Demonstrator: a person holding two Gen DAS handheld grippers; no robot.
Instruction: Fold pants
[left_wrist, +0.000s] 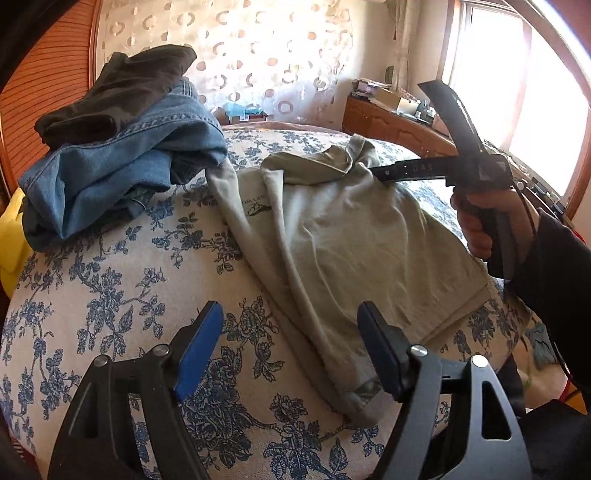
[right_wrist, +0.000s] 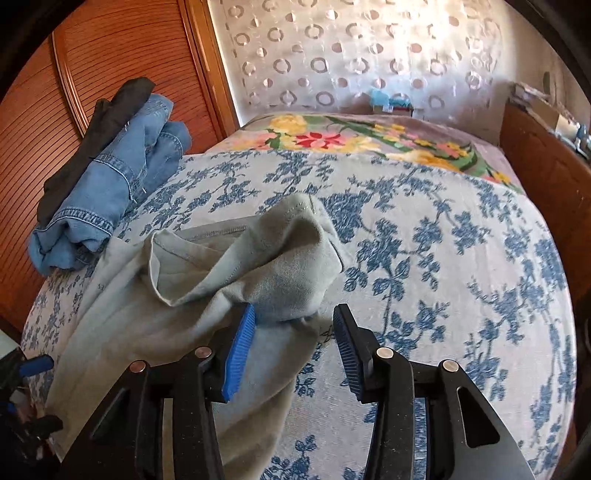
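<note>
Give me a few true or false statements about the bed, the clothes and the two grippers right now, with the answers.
1. The grey-green pants lie on the blue floral bedspread. True.
2. The left gripper is clamped on the pants. False: its jaws are open, nothing between them.
3. A dark garment sits on top of the jeans. True.
4. The right gripper is over the jeans. False: it is at the pants, jaws apart.

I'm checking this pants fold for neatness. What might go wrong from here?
Both the left gripper and the right gripper are open, so the grey-green pants lie loose; their bunched far end may set as a crooked fold. One edge also touches the jeans pile and could snag it.
</note>
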